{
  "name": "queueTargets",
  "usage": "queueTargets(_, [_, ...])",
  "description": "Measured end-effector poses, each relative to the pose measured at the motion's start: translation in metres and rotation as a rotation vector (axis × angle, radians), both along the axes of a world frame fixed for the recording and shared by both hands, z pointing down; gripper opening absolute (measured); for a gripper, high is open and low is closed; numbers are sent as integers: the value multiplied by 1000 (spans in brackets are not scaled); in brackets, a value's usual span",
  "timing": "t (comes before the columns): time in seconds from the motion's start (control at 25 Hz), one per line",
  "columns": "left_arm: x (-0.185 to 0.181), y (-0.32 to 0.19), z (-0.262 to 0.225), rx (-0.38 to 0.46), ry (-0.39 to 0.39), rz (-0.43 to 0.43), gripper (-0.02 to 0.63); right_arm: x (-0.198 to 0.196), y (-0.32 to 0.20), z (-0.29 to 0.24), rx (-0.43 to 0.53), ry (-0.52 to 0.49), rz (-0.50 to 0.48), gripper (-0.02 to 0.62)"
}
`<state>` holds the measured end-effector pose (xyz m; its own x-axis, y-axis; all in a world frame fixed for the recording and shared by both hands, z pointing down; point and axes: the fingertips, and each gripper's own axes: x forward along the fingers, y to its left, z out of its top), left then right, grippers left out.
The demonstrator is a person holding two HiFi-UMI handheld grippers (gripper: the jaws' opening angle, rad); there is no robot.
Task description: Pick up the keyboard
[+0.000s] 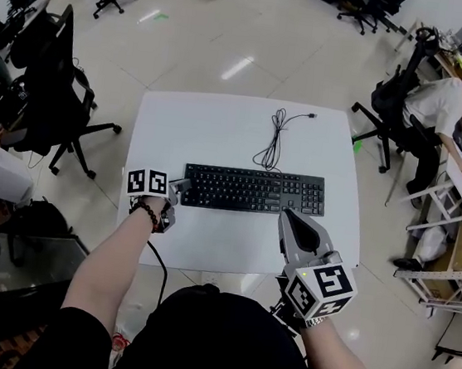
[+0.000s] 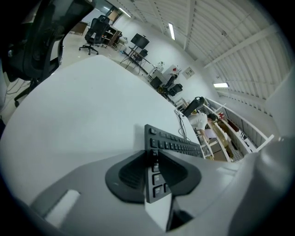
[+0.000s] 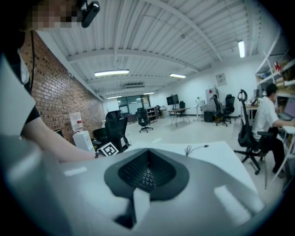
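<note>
A black keyboard (image 1: 254, 191) lies flat across the middle of the white table (image 1: 222, 124), and its black cable (image 1: 274, 139) curls away toward the far edge. My left gripper (image 1: 179, 188) is at the keyboard's left end. In the left gripper view the end of the keyboard (image 2: 159, 177) stands between the two pads, which press on it from both sides. My right gripper (image 1: 288, 217) is shut and holds nothing. Its tip rests just in front of the keyboard's front edge, toward the right end.
Black office chairs (image 1: 54, 91) stand left of the table and more stand farther back on the tiled floor. A seated person (image 1: 441, 109) works at a desk on the right, next to a chair (image 1: 391, 107). Bare tabletop (image 2: 83, 106) surrounds the keyboard.
</note>
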<state>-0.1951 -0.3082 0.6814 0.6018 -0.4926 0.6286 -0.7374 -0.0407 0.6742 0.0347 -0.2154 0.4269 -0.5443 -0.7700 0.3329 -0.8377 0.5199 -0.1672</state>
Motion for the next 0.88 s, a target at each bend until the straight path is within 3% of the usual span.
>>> queueTargets(0.24, [0, 7, -27, 24, 23, -22, 75, 0, -1, 8, -27, -22, 4, 2])
queueTargets(0.88, [17, 22, -101, 73, 53, 12, 57, 17, -3, 78, -326, -263, 91, 6])
